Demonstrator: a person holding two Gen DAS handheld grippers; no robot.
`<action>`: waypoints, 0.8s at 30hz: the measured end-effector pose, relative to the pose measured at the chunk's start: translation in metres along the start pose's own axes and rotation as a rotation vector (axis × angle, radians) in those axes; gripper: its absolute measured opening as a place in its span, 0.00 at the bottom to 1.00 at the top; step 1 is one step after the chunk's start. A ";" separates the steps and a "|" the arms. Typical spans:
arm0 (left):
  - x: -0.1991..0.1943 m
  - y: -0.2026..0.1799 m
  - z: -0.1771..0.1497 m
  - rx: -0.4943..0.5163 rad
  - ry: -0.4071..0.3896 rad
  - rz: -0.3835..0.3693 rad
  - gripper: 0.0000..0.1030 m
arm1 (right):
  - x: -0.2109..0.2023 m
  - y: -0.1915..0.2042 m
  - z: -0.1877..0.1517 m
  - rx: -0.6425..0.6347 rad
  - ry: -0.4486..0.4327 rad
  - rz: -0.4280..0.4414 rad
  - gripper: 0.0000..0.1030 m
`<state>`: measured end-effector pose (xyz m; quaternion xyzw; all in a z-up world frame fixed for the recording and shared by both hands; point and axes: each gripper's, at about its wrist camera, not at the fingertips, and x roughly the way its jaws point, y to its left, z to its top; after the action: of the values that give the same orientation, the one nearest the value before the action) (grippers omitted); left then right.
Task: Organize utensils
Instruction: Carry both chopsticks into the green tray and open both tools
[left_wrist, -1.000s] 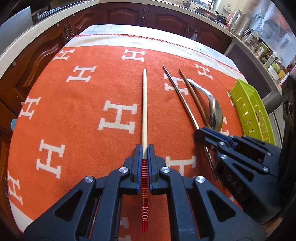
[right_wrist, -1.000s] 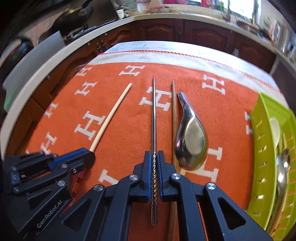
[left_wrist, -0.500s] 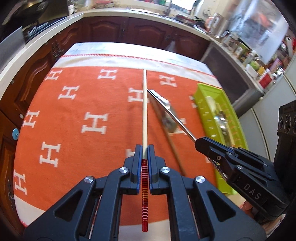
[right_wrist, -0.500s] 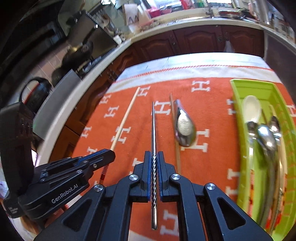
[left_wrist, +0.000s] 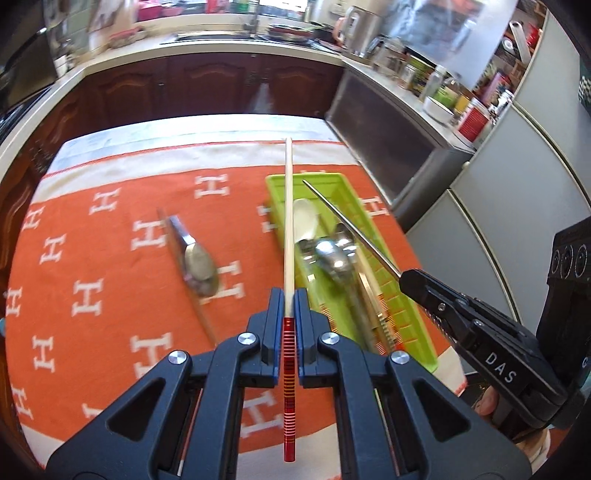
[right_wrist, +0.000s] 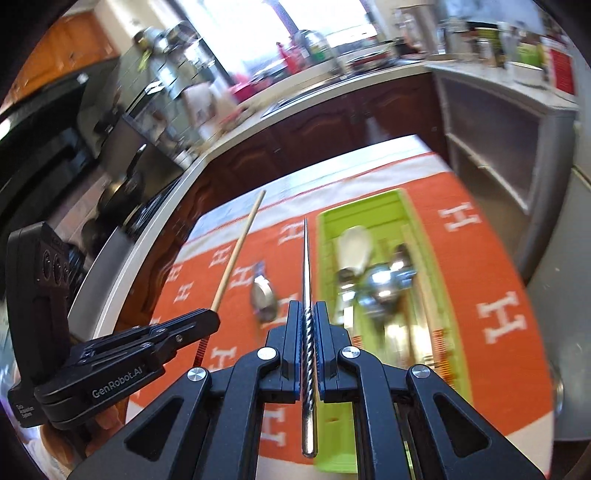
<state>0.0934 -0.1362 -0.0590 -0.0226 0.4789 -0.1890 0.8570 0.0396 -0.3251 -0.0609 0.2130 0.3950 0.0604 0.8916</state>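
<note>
My left gripper (left_wrist: 290, 299) is shut on a pale wooden chopstick (left_wrist: 289, 221) with a red banded end, held in the air over the left wall of the green tray (left_wrist: 345, 184). My right gripper (right_wrist: 306, 310) is shut on a metal chopstick (right_wrist: 306, 258) with a twisted grip, held in the air just left of the green tray (right_wrist: 369, 206). The tray holds a white spoon (left_wrist: 306, 221), metal spoons (left_wrist: 332, 254) and chopsticks. A metal spoon (left_wrist: 199, 266) and a brown chopstick (left_wrist: 201, 314) lie on the orange cloth (left_wrist: 92, 258).
The orange cloth with white H marks covers the table (right_wrist: 498, 277). Dark wooden cabinets (left_wrist: 184, 88) and a cluttered counter stand beyond the table's far edge. A grey appliance (left_wrist: 480, 206) stands to the right of the table.
Both grippers have lifted their chopsticks off the cloth and moved right, to over the green tray. The spoon and brown chopstick stay on the cloth.
</note>
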 end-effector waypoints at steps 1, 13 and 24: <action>0.006 -0.010 0.004 0.002 0.009 -0.007 0.04 | -0.003 -0.008 0.002 0.009 -0.011 -0.020 0.05; 0.079 -0.038 0.020 -0.064 0.156 0.000 0.04 | 0.018 -0.068 0.007 0.071 -0.016 -0.179 0.05; 0.088 -0.039 0.007 -0.012 0.190 0.018 0.05 | 0.055 -0.068 0.005 0.078 0.045 -0.196 0.07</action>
<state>0.1286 -0.2038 -0.1177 -0.0055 0.5593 -0.1796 0.8093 0.0764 -0.3730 -0.1245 0.2066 0.4357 -0.0377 0.8753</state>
